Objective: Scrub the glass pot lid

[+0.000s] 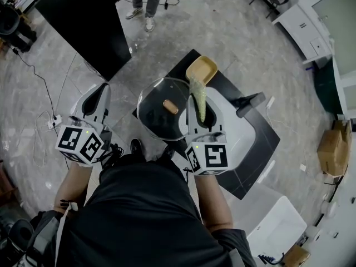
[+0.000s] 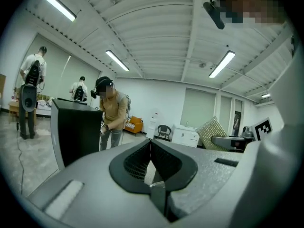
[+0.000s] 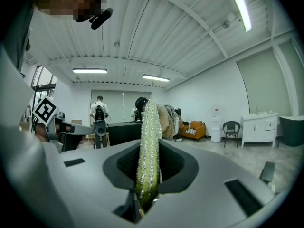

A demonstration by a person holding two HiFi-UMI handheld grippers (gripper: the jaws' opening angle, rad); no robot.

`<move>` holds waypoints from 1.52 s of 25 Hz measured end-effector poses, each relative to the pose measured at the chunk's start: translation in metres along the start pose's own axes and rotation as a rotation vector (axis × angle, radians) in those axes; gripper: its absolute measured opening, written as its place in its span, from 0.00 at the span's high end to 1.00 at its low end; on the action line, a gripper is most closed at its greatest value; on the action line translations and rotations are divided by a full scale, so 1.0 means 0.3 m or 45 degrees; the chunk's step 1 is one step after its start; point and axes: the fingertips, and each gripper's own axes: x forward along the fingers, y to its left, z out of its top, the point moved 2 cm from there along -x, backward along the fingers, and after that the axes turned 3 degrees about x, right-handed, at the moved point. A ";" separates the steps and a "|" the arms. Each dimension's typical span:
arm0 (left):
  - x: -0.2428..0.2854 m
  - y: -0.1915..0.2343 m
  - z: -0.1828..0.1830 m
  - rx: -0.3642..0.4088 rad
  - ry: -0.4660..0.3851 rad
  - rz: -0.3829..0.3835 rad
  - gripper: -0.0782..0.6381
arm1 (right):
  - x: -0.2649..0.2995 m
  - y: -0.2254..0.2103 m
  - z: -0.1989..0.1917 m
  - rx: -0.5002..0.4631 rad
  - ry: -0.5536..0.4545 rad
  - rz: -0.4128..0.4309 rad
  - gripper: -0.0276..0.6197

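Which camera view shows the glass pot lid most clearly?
The head view: the glass pot lid appears nearly whole from above, with its knob. The left gripper view and the right gripper view look out at the room and show nothing of it.

Head view looks steeply down; gripper views face outward, sharing black cabinet (image 2: 76, 132).

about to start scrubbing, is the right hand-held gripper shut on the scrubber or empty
Shut on it. In the right gripper view, the right hand-held gripper has its jaws closed against the glittery green scrubbing cloth, which stands up between them.
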 end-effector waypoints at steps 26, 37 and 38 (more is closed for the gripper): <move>-0.015 0.029 -0.031 -0.025 0.026 0.037 0.89 | -0.033 -0.061 0.053 0.009 -0.075 -0.023 0.87; -0.015 0.033 -0.029 -0.035 0.025 0.036 0.89 | -0.035 -0.066 0.053 0.018 -0.074 -0.028 0.87; -0.016 0.033 -0.027 -0.037 0.025 0.036 0.89 | -0.034 -0.066 0.052 0.018 -0.073 -0.028 0.87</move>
